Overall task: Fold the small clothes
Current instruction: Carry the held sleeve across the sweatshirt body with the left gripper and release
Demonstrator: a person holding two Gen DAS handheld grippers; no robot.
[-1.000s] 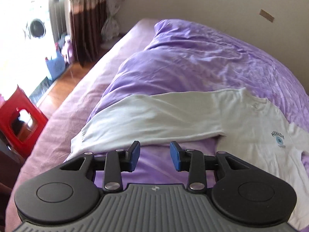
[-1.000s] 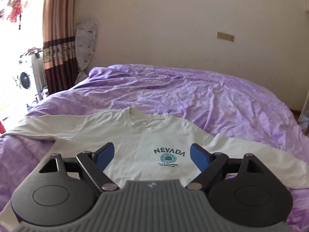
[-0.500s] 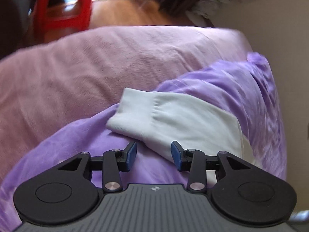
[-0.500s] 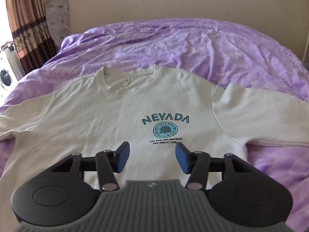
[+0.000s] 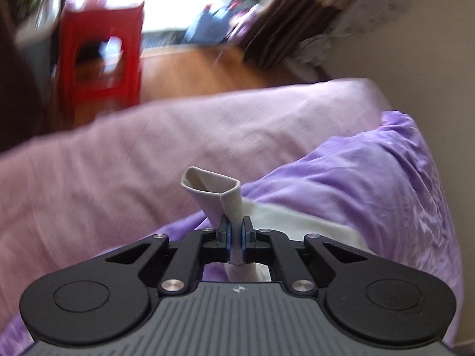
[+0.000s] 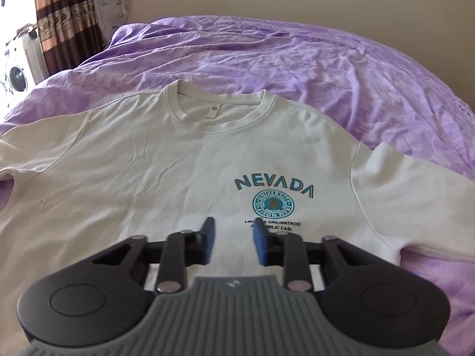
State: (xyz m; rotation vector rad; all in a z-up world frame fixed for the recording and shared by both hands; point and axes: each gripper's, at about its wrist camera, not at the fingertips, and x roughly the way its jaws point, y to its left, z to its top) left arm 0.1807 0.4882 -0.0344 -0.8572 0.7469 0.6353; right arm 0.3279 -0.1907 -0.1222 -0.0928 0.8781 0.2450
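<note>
Item: white sweatshirt (image 6: 166, 175), "NEVADA" print (image 6: 273, 186) uppermost, spread front-up across purple quilt (image 6: 297, 59), collar toward the far wall. Left gripper (image 5: 235, 238): pressed together on the sleeve cuff (image 5: 215, 191), fabric pinched between the blue pads, cuff mouth standing open above them; half a second back, spread over that same cuff as it lay flat on the quilt, so closure just completed and the grasp made. Right gripper (image 6: 232, 244): poised low over the lower chest just under the print, jaws narrowed from full spread a second ago, just been closing, gap visible between the pads, no cloth between them; contact with the fabric beneath not determinable. Meaning for the task, by judgement: sleeve now ready to be carried inward over the body for a first fold, body perhaps to be pinned or pinched by the right. Edges: pink bed sheet (image 5: 148, 163) dropping off toward wood floor (image 5: 193, 68) and red stool (image 5: 101, 59) beyond the held cuff; opposite sleeve (image 6: 415, 201) laid out toward the right. Open room: wide bare quilt beyond the collar and to the right; inward path across the chest unobstructed apart from the right gripper itself.
</note>
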